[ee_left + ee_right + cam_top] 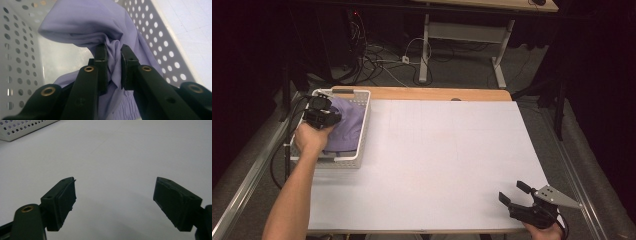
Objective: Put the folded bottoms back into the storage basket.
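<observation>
We have the lilac garment (pixel 82 22) pinched in our left gripper (pixel 113 53), but it lies inside the perforated basket (pixel 362 127) at left of frame. Lifting it out remains; our right gripper (pixel 512 192) waits, jaws spread and empty, at lower right

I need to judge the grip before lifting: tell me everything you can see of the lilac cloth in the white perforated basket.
The lilac cloth is a thin, soft-looking fabric, crumpled in loose folds, with a gathered, ribbed-looking strip near the bottom of the left gripper view. It lies inside the white perforated plastic basket at the table's far left, filling much of it and leaving part of the floor bare. The left gripper is shut on a bunched fold of it, the fabric squeezed between both pads. Nothing else touches it.
</observation>
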Motion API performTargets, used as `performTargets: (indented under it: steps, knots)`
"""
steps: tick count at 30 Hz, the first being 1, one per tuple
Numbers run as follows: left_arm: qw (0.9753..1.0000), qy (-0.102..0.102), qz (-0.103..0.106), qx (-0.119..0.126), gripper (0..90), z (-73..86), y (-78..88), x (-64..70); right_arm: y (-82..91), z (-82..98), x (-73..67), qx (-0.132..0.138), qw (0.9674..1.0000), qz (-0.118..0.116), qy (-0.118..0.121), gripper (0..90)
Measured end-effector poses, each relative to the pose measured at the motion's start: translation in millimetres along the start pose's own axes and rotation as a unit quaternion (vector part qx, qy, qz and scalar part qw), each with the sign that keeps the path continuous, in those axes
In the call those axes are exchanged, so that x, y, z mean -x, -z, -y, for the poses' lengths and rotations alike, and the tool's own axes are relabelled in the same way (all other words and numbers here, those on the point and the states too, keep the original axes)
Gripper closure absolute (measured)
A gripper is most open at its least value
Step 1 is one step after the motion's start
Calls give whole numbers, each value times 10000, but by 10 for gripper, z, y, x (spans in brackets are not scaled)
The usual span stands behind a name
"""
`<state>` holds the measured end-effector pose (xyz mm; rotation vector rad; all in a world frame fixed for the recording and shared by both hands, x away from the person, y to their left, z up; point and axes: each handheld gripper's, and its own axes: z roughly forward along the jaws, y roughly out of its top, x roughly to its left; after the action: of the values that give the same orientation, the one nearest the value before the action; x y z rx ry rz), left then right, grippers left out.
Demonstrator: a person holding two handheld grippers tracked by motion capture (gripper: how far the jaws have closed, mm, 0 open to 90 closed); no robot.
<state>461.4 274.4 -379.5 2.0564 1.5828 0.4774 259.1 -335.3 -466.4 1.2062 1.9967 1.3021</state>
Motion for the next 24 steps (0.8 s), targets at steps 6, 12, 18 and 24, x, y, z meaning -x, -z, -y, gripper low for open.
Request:
performTargets:
  steps: [6, 12, 18, 24]
  knots:
    - [10000, 14, -8, 11, 720, 13, -47, 12, 1, -1, 1, 0, 10000, -2, -1, 191]
    - [9999, -106, -43, 69, 656, 24, -11, 18, -1, -1, -1, -3, 10000, -6, 4, 191]
    - [9998, -33, -42, 199, 579, 25, 54, 10, 0, -2, -4, 1, 10000, -5, 5, 191]
    - [9993, -68, -103, 340, 532, 36, 142, 22, -2, -3, -5, -1, 10000, -5, 12, 191]
